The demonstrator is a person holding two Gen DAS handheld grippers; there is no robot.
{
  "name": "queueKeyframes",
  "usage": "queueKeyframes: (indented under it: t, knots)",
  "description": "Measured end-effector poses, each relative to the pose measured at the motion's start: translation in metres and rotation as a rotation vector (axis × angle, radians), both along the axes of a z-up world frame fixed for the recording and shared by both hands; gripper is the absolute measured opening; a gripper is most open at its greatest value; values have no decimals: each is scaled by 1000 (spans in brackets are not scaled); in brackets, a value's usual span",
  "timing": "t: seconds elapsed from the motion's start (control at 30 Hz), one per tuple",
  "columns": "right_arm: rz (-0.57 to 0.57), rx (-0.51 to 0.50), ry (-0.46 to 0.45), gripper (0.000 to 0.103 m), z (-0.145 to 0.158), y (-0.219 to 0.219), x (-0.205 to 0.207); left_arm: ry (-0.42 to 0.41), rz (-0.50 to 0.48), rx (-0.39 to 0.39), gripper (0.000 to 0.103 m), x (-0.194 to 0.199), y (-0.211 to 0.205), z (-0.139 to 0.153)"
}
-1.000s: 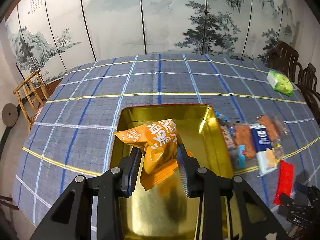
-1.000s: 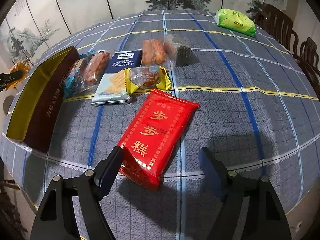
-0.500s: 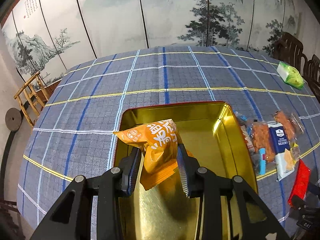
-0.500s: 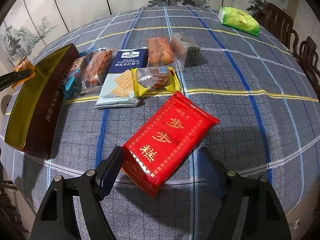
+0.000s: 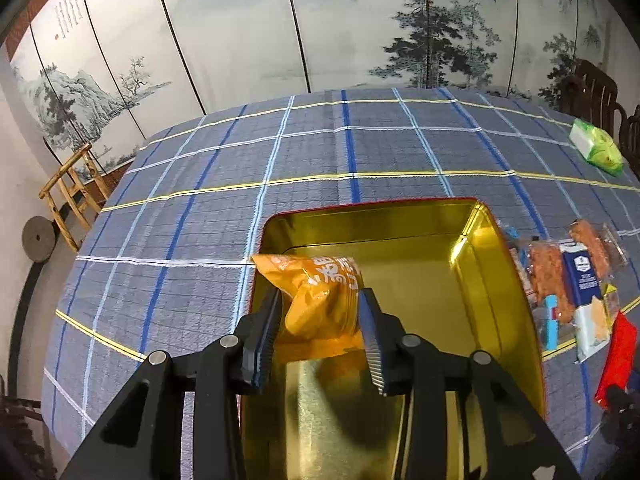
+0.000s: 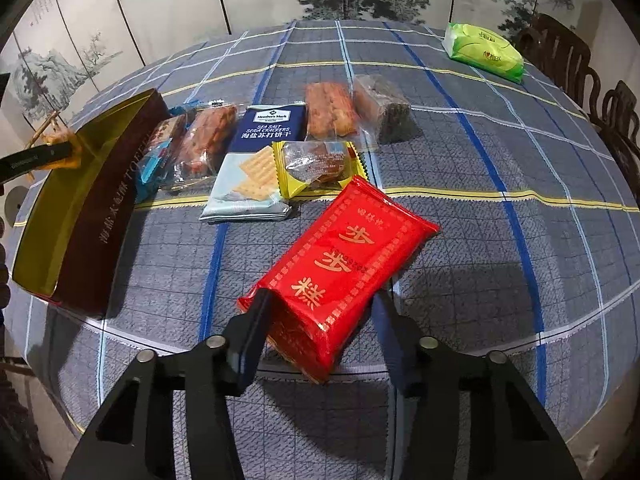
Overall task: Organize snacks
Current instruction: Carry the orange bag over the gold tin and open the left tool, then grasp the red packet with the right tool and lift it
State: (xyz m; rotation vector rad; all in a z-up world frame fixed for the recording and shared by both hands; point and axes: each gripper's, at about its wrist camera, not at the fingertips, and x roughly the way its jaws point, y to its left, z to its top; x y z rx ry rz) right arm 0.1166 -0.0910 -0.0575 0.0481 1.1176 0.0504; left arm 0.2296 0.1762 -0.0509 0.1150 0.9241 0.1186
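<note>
Two tongs: one per hand, each busy with one snack packet, so that a drop-off and a pick-up run together.
Left tongs [image 5: 320, 320]: opening, with the orange packet [image 5: 316, 296] between the jaws; both pads look to touch its sides, so the hold seems to be easing, not gone.
Orange packet: over the near left part of the gold tin [image 5: 472, 216], low enough for a short fall.
Gold tin: on the checked tablecloth [image 5: 200, 208] toward its near edge, open top up; nothing else shows inside it.
Right tongs [image 6: 320, 312]: closing around the near end of the red packet [image 6: 340, 256]; the left pad touches its corner, the right pad is hidden behind its edge, so a firm grip cannot be told.
Red packet: on the tablecloth near its near edge, angled, apart from the other snacks.
Waiting snacks: cracker packet [image 6: 260, 160] and several clear-wrapped pieces, bunched beside the tin's right wall.
Green packet [image 6: 484, 50]: far right corner, well apart.
Step in hand: likely release orange, then carry red to the tin.
</note>
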Motion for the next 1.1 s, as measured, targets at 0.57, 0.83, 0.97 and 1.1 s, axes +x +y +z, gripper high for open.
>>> queueKeyframes:
  t: [0.57, 0.83, 0.97, 1.1]
  knots:
    - [-2, 102, 10, 22, 1, -8, -2, -79, 28, -66, 49, -42, 8, 24]
    - [-151, 206, 70, 59, 2, -18, 12, -103, 28, -124, 53, -74, 9, 37]
    - [-249, 246, 107, 60, 3, -23, 21, -123, 14, -122, 57, -87, 7, 43]
    - [-304, 185, 111, 63, 0, -15, 40, -129, -6, -129, 57, -90, 1, 46]
